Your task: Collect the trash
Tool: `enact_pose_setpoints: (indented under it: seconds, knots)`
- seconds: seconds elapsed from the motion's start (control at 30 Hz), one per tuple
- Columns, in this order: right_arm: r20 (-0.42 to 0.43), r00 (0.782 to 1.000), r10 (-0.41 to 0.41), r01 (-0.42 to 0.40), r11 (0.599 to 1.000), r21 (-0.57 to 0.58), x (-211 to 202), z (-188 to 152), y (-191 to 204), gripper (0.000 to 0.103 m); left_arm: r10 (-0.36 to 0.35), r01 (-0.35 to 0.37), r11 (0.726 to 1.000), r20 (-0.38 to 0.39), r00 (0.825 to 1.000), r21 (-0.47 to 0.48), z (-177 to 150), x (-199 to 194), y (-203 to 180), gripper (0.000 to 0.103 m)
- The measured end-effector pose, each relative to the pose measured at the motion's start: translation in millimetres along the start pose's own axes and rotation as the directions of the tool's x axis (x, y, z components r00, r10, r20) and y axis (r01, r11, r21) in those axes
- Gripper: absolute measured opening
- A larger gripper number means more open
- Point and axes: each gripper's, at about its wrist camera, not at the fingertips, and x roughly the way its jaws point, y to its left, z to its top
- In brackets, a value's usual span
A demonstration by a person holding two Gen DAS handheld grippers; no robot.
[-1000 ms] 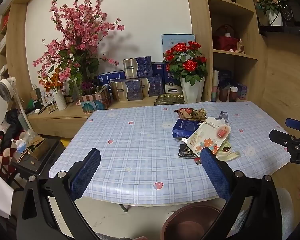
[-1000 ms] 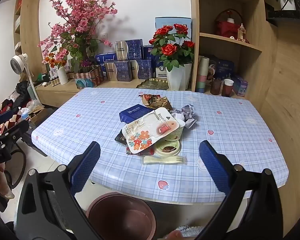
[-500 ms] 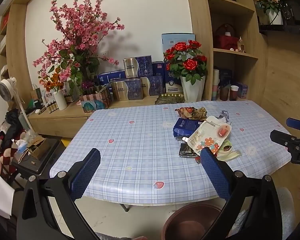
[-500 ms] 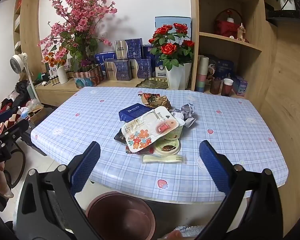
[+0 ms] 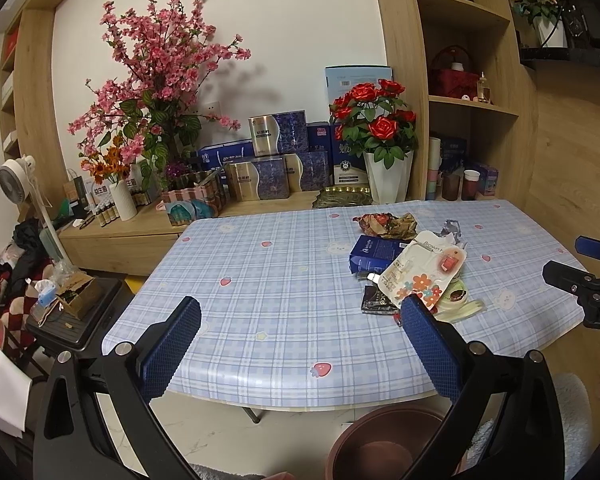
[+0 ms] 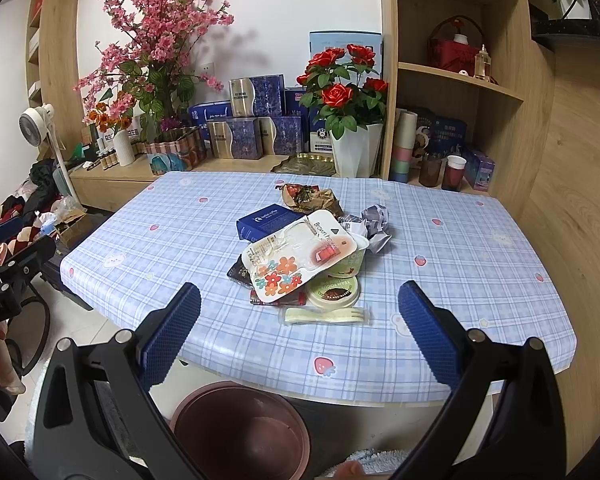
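Observation:
A heap of trash lies on the blue checked table: a white flowered blister pack, a blue box, a brown crumpled wrapper, crumpled foil, a round lid and a plastic fork. In the left wrist view the blister pack and blue box sit right of centre. A brown bin stands on the floor under the near table edge. My right gripper hovers open before the heap. My left gripper hangs open over the table's near left part.
A sideboard behind the table carries pink blossoms, a vase of red roses and several blue gift boxes. Wooden shelves rise at the right. A fan and floor clutter lie left of the table.
Both views have shifted very slightly; the right gripper has edged a little nearer the heap. Nothing was taken hold of and both grippers stay open.

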Motion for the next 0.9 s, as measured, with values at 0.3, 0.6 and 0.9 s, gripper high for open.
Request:
enact_pose_setpoints:
  seconds: [0.3, 0.6, 0.9]
  knots:
    - [-0.001, 1.000, 0.000, 0.000, 1.000, -0.001, 0, 0, 1, 0.097, -0.001, 0.001, 1.000, -0.001, 1.000, 0.002, 4, 1, -5, 0.098]
    - [-0.002, 1.000, -0.001, 0.001, 1.000, 0.000, 0, -1, 2, 0.097, -0.004, 0.004, 1.000, -0.009, 1.000, -0.002, 1, -2, 7, 0.098]
    - [-0.004, 1.000, 0.000, 0.000, 1.000, -0.001, 1, -1, 3, 0.097, -0.001, 0.001, 1.000, -0.015, 1.000, 0.003, -3, 0, 13, 0.098]
